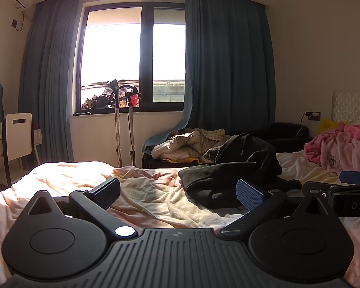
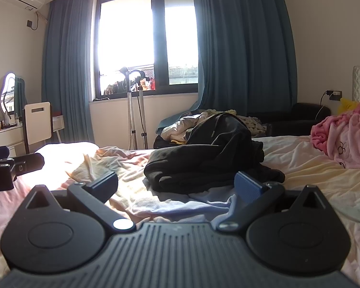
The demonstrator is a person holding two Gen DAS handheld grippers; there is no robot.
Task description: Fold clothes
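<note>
Left wrist view: at the far left a white chair [image 1: 18, 135] stands by a desk, then a garment steamer [image 1: 118, 120] under the window [image 1: 132, 55]. Nearer lies the bed [image 1: 67, 175], its cream and pink sheet rumpled and sunlit. The left tool [image 1: 177, 193] hangs low over the near edge of the bed with its fingers spread wide and nothing between them. Just past its right finger sits a heap of dark clothes [image 1: 230, 168], crumpled and unfolded, in the middle of the bed. Behind it is a pile of pale bedding [image 1: 189, 144], and far right a pink blanket [image 1: 340, 146].

In the right wrist view the right tool [image 2: 176, 187] is likewise spread and empty, level with the bed, pointing straight at the dark clothes [image 2: 211, 158], which lie close ahead but untouched.

Judging by this, folding has not begun: the step in hand is the reach. The next move calls for both tools to advance, pinch separate edges of the top dark garment, and lift it clear to spread it flat.
</note>
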